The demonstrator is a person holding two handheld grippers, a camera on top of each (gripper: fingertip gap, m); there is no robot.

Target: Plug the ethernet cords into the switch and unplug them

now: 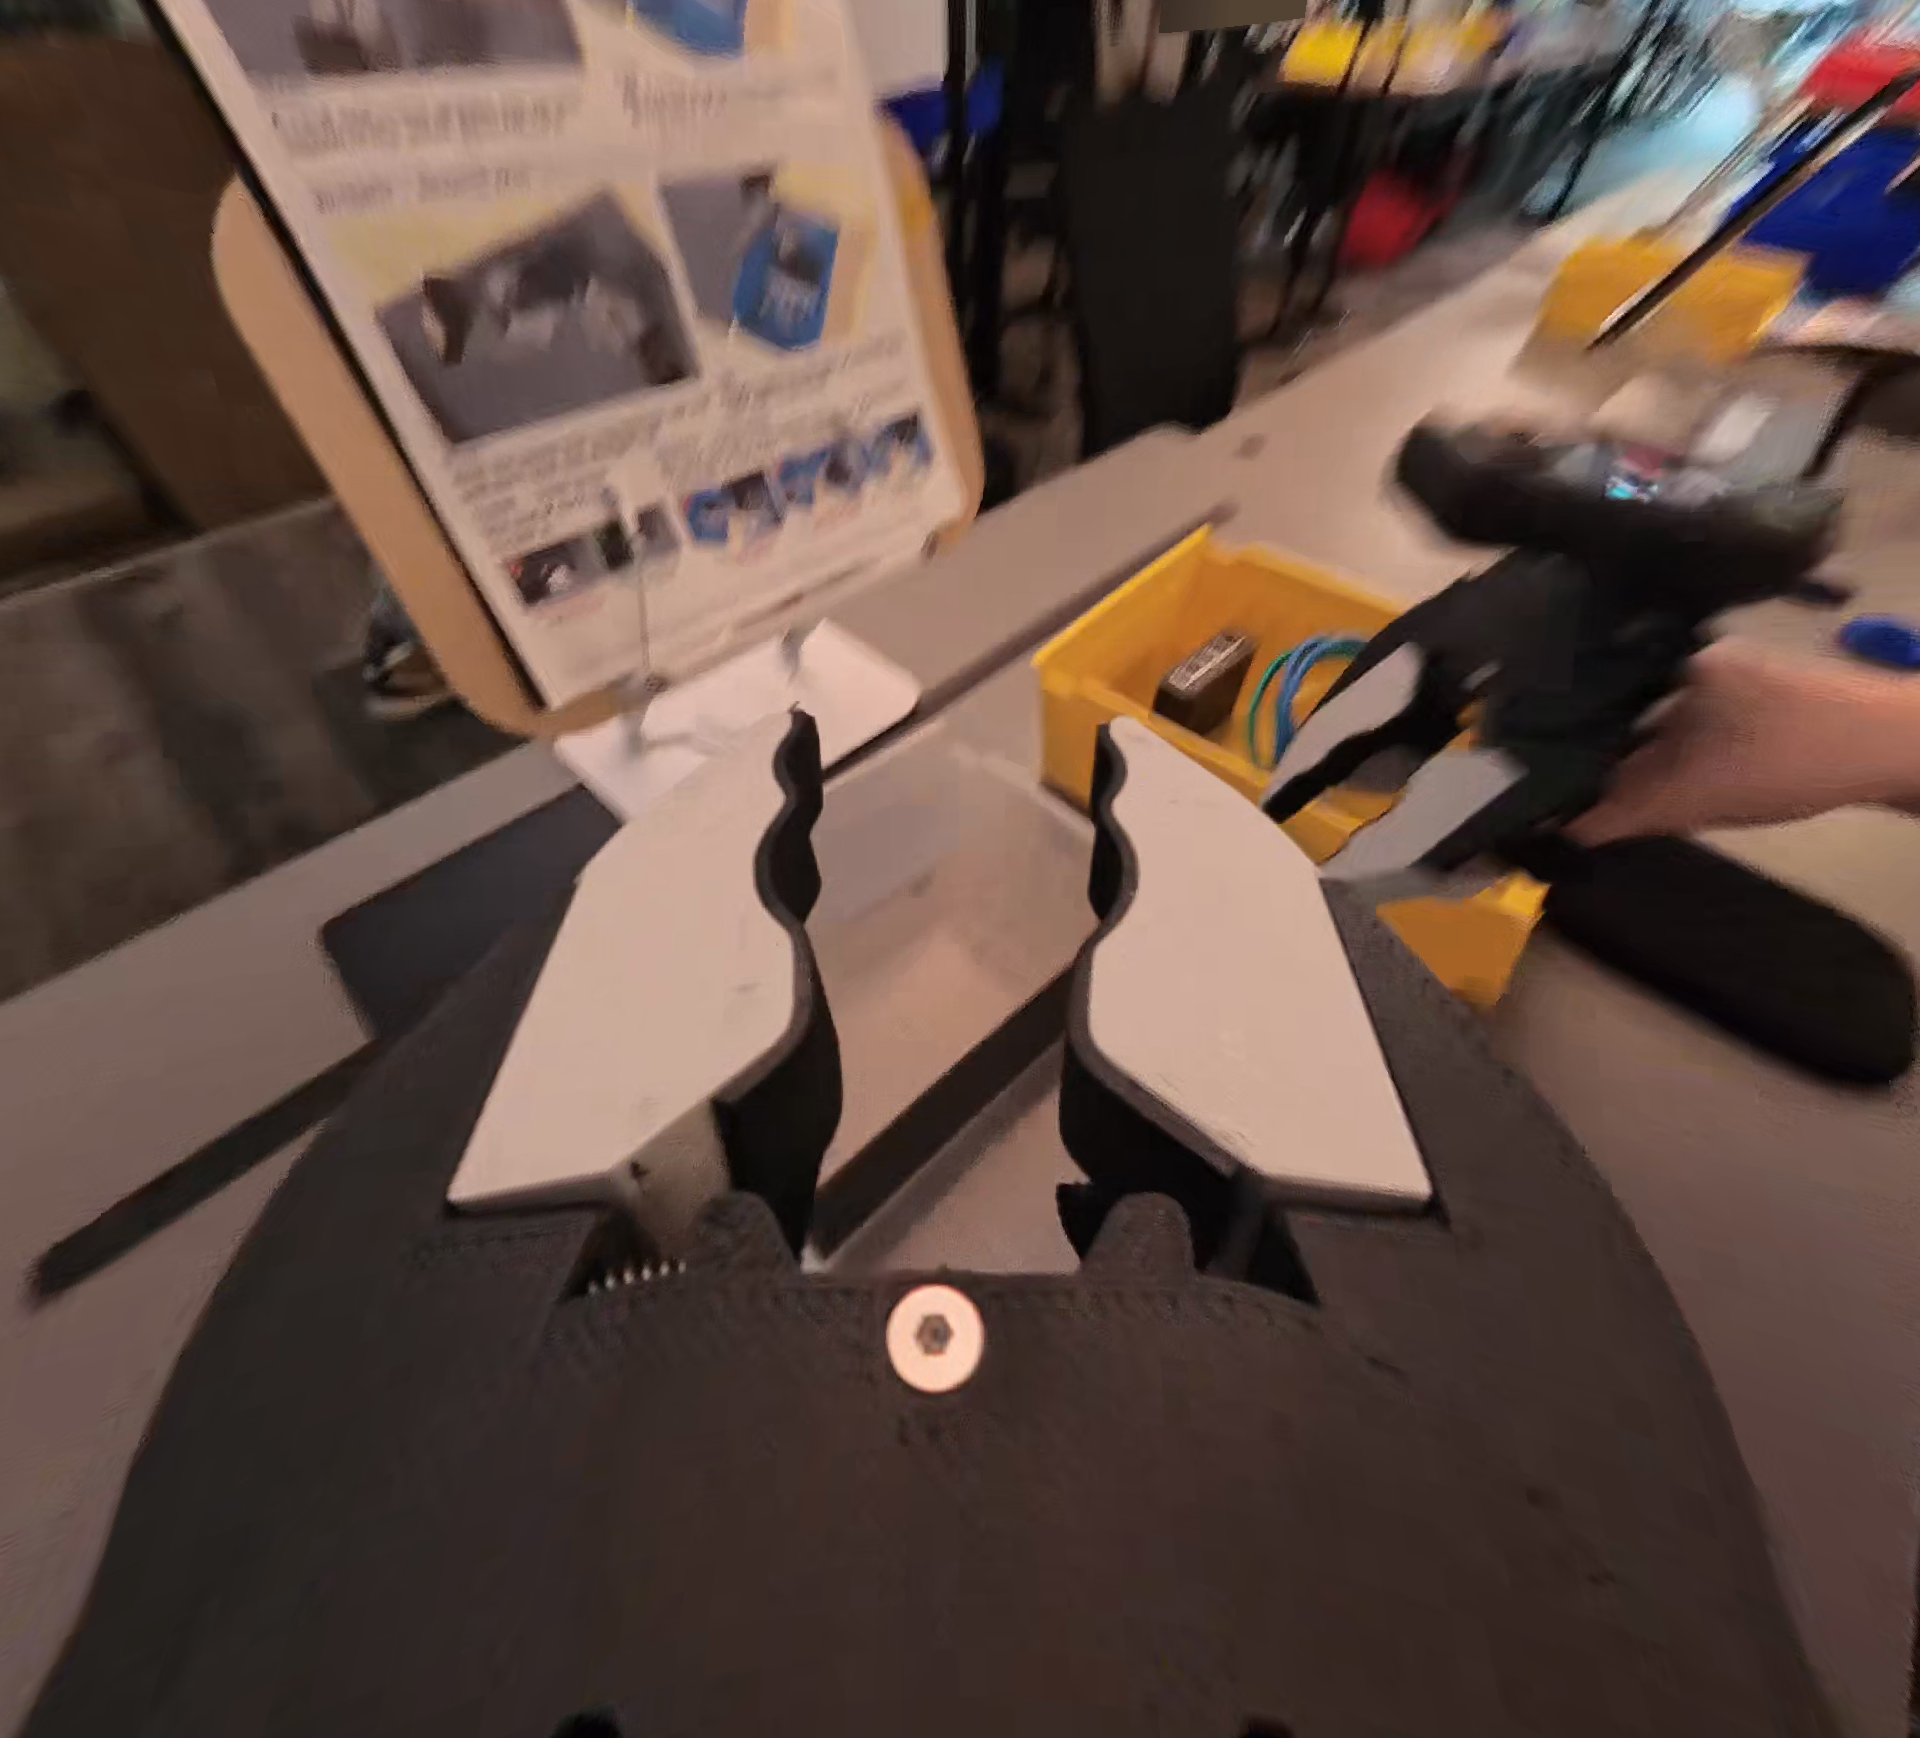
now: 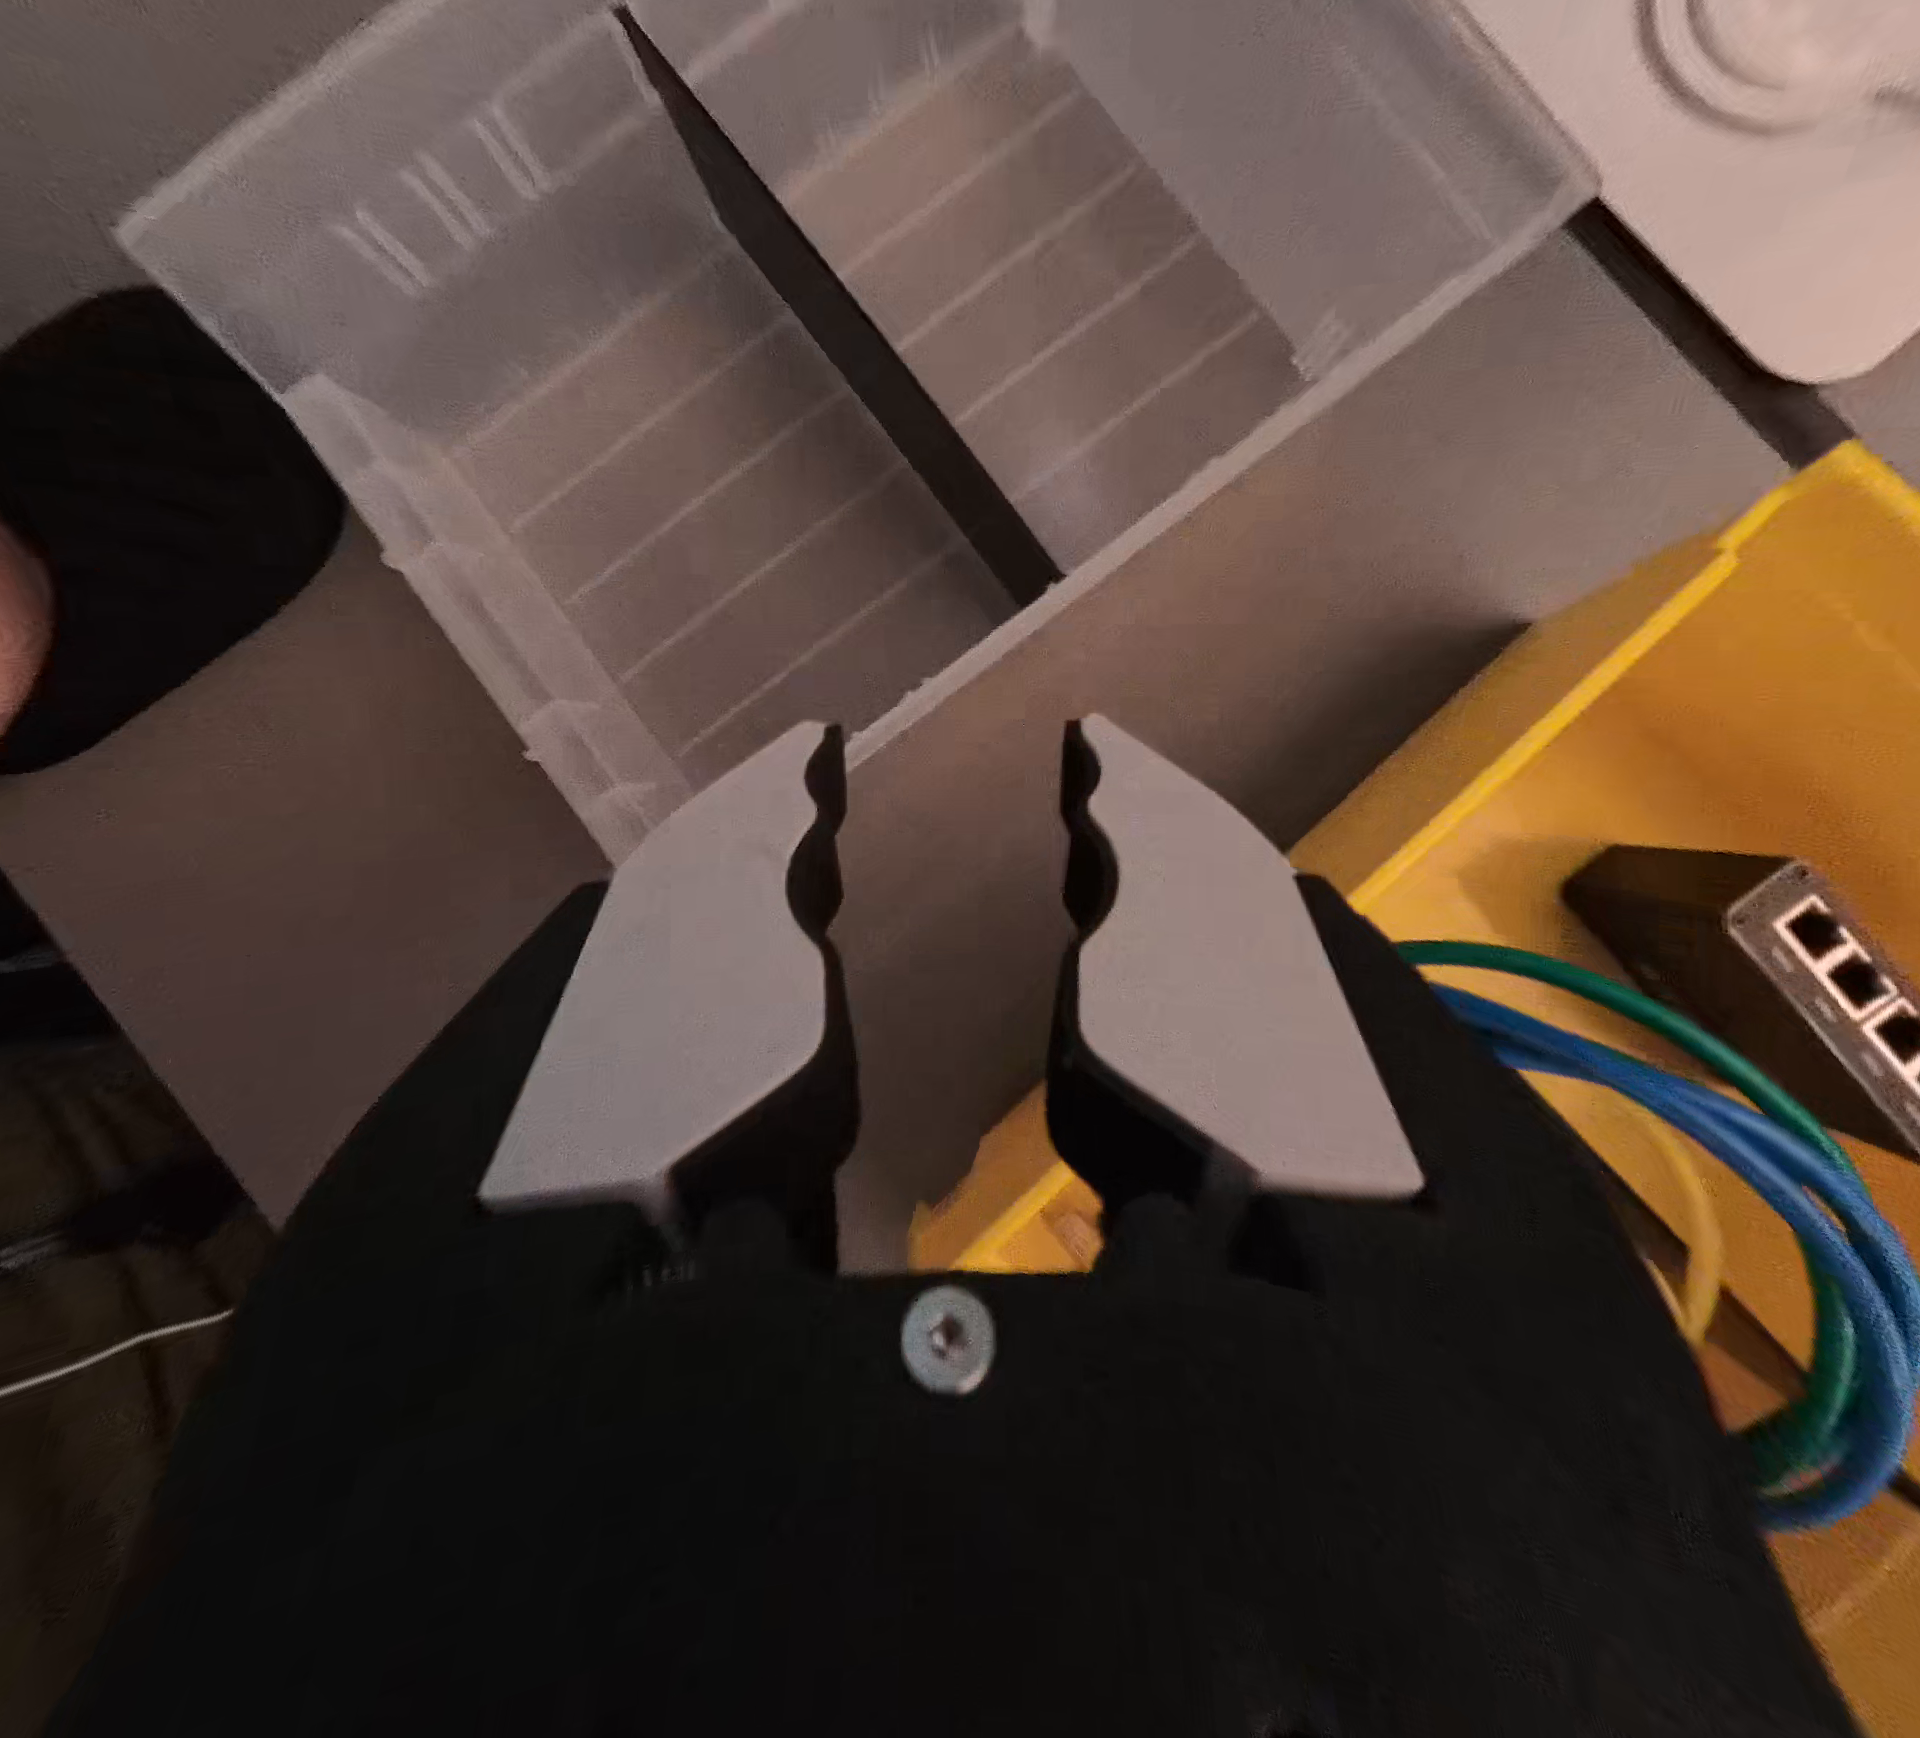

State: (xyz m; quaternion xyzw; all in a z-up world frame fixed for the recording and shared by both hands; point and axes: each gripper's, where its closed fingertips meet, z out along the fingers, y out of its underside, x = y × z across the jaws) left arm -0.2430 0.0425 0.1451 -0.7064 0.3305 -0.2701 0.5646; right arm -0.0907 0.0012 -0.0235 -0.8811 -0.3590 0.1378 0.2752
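Observation:
A dark network switch [image 2: 1756,982] with a row of empty ports lies in a yellow bin [image 2: 1558,732]. Blue cords [image 2: 1745,1158] and a green cord [image 2: 1621,987] loop beside it in the bin. In the left wrist view the switch [image 1: 1205,680] and the cords [image 1: 1299,670] also show in the yellow bin [image 1: 1122,639]. My left gripper [image 1: 951,743] is open and empty above a clear bin [image 1: 935,867]. My right gripper [image 2: 951,738] is open and empty, over the table between the clear bin [image 2: 727,400] and the yellow bin. It also shows in the left wrist view [image 1: 1320,826], hovering at the yellow bin's near edge.
A printed instruction sheet [image 1: 582,234] stands on a white stand [image 1: 748,701] behind the bins. The clear bin has a dark divider [image 2: 831,317]. A black mat [image 1: 436,940] lies on the grey table. A hand [image 1: 1808,743] holds the right gripper. About 25 centimetres separates my left fingertips from my right.

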